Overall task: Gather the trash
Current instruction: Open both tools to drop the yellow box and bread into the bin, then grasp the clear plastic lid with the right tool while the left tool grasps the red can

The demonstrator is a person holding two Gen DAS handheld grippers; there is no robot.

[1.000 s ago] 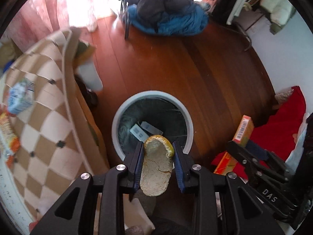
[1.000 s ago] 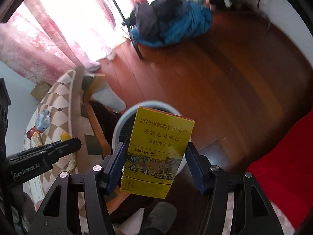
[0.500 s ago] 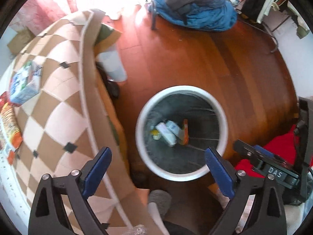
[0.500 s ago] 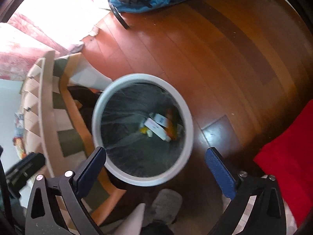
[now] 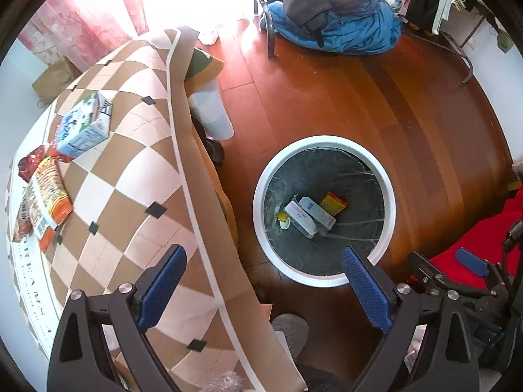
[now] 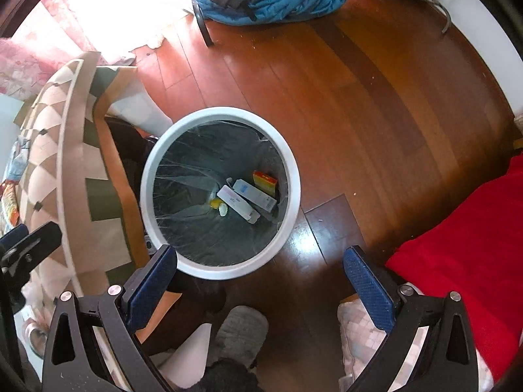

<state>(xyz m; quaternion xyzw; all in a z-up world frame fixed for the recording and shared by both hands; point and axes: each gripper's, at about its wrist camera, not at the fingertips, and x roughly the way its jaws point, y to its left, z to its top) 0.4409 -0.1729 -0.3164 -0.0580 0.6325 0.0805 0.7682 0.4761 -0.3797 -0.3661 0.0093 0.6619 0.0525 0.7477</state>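
A white round bin (image 5: 322,142) with a dark liner stands on the wood floor beside the table. At its bottom lie a yellow box (image 5: 333,203), two white cartons (image 5: 309,215) and a yellow peel (image 5: 283,220). The same bin (image 6: 222,269) fills the middle of the right wrist view, with the yellow box (image 6: 265,181) inside. My left gripper (image 5: 264,285) hovers open over the bin's near rim, nothing between its blue pads. My right gripper (image 6: 260,282) is open and empty too, just short of the bin. A blue-and-white milk carton (image 5: 83,125) and an orange snack packet (image 5: 49,196) lie on the checkered tablecloth (image 5: 130,176).
The table's draped edge (image 5: 196,176) hangs close to the bin's left side. A red blanket (image 6: 464,258) lies at the right. A blue bundle of clothes (image 5: 333,23) and chair legs stand at the far side. A grey slipper (image 6: 242,330) sits on the floor near me.
The left gripper let go of the peel and the right let go of the yellow box; both now lie in the bin. Both grippers opened wide and rose above the bin.
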